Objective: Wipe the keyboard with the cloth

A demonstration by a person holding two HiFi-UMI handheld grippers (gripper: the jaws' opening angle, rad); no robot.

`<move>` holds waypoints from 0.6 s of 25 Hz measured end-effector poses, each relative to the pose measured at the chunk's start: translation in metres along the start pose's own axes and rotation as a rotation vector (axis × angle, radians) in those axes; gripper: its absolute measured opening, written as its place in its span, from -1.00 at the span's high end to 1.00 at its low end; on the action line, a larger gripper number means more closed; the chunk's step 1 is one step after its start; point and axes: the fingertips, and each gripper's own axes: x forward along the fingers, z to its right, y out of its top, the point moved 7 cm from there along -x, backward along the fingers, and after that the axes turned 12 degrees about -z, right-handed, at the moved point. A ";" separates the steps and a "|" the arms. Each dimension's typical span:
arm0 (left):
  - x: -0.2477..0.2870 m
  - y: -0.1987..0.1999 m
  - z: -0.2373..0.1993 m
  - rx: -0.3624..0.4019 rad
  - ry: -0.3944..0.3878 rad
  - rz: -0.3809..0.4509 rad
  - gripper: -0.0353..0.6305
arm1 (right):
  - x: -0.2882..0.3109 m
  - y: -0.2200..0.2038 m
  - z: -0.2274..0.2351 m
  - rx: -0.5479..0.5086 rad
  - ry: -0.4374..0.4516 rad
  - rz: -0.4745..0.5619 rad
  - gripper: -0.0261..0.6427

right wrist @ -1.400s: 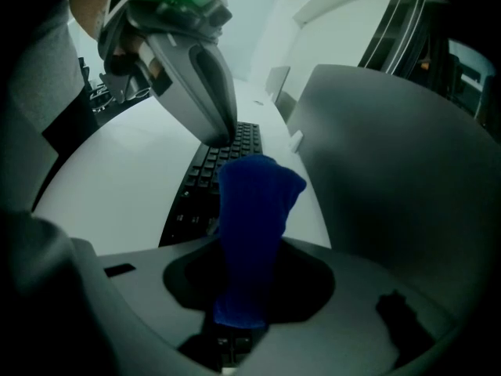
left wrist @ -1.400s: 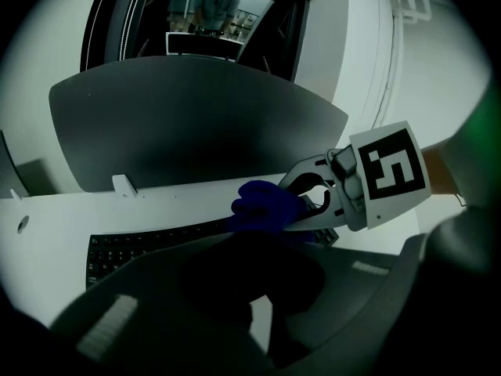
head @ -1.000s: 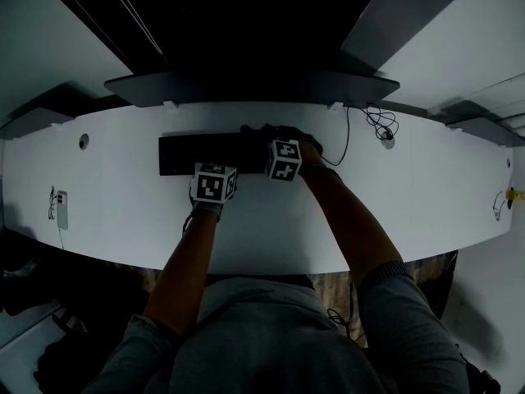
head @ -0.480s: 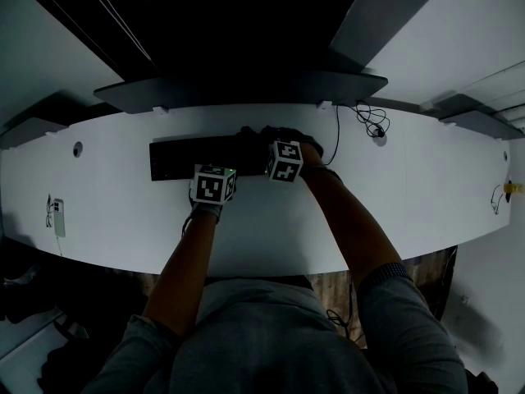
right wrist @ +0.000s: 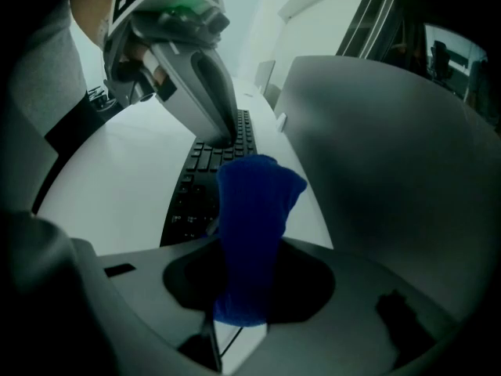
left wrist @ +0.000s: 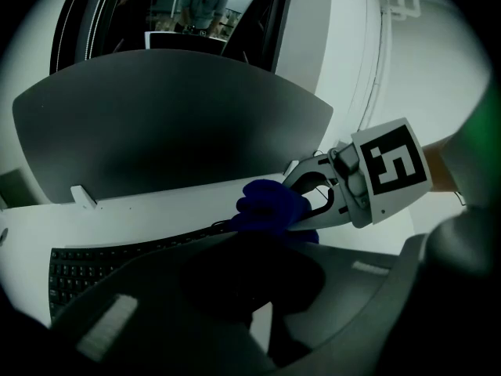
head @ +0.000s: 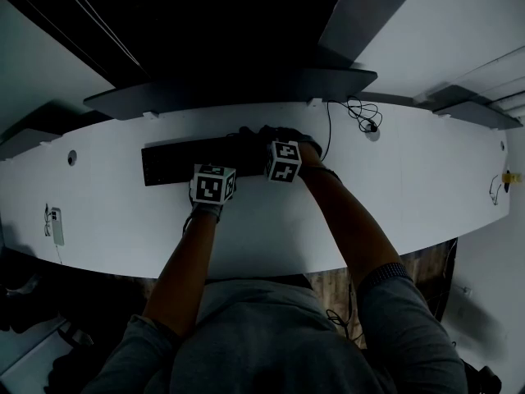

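A black keyboard (head: 172,162) lies on the white desk (head: 394,187) in front of a monitor. My right gripper (head: 277,140) is shut on a blue cloth (right wrist: 252,202) and holds it over the keyboard's right part (right wrist: 196,182). In the left gripper view the cloth (left wrist: 268,204) bunches at the right gripper's tips (left wrist: 296,210), just above the keys (left wrist: 82,266). My left gripper (head: 216,166) is shut, with nothing in it. Its tip (right wrist: 224,136) rests on the keyboard's middle, close to the left of the cloth.
The grey monitor base (head: 230,91) runs just behind the keyboard. A coiled cable (head: 359,114) lies at the back right. A small white device (head: 56,225) sits far left near the desk's front edge. A grommet hole (head: 71,158) lies left of the keyboard.
The head view has drifted, so the desk and keyboard sit further left in the picture. Both grippers stand slightly further right along the keyboard. Their holds are unchanged.
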 end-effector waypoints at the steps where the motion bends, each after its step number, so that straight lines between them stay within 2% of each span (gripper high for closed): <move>1: 0.001 0.001 0.002 0.002 -0.003 -0.002 0.87 | 0.000 -0.002 0.000 0.001 -0.002 -0.002 0.51; 7: 0.012 0.004 0.015 0.017 -0.025 -0.011 0.87 | -0.007 -0.015 0.001 0.024 -0.003 -0.012 0.51; 15: 0.005 0.005 0.029 0.048 -0.037 -0.011 0.87 | -0.011 -0.039 0.005 0.155 0.052 -0.046 0.51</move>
